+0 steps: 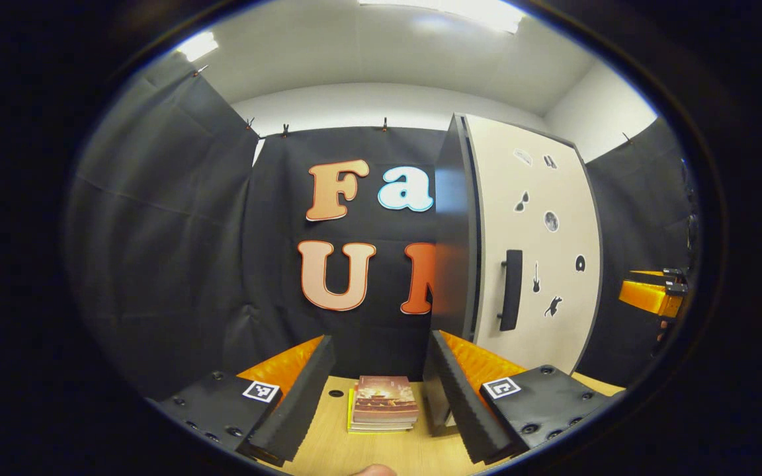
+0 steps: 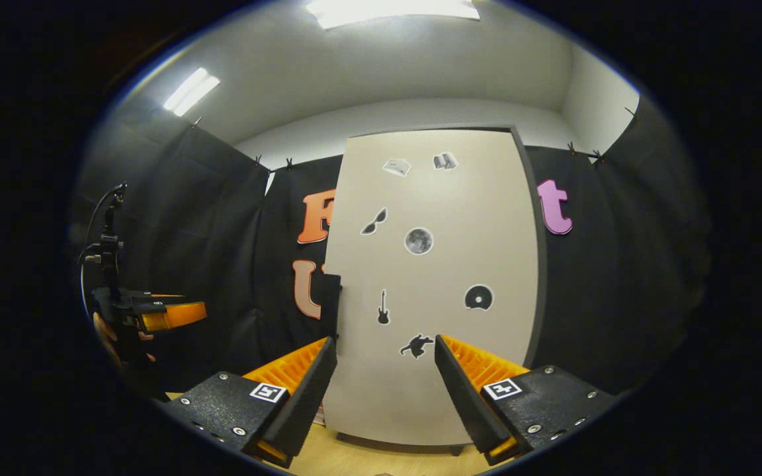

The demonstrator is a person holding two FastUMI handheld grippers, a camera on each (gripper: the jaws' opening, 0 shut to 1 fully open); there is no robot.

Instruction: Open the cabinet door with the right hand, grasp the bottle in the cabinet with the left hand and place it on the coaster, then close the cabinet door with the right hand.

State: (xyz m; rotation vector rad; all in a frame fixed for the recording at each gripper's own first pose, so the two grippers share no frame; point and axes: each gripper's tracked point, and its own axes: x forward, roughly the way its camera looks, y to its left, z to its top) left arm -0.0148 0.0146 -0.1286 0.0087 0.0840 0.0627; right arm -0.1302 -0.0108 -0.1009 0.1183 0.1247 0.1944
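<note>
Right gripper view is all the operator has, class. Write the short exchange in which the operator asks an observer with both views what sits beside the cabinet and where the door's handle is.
Operator: What is beside the cabinet?
Observer: In the left gripper view, a stack of books lies on the table, next to the cabinet's dark side panel.
Operator: Where is the handle?
Observer: The handle is a dark upright bar on the cabinet door, near the edge that meets the side panel.
</note>
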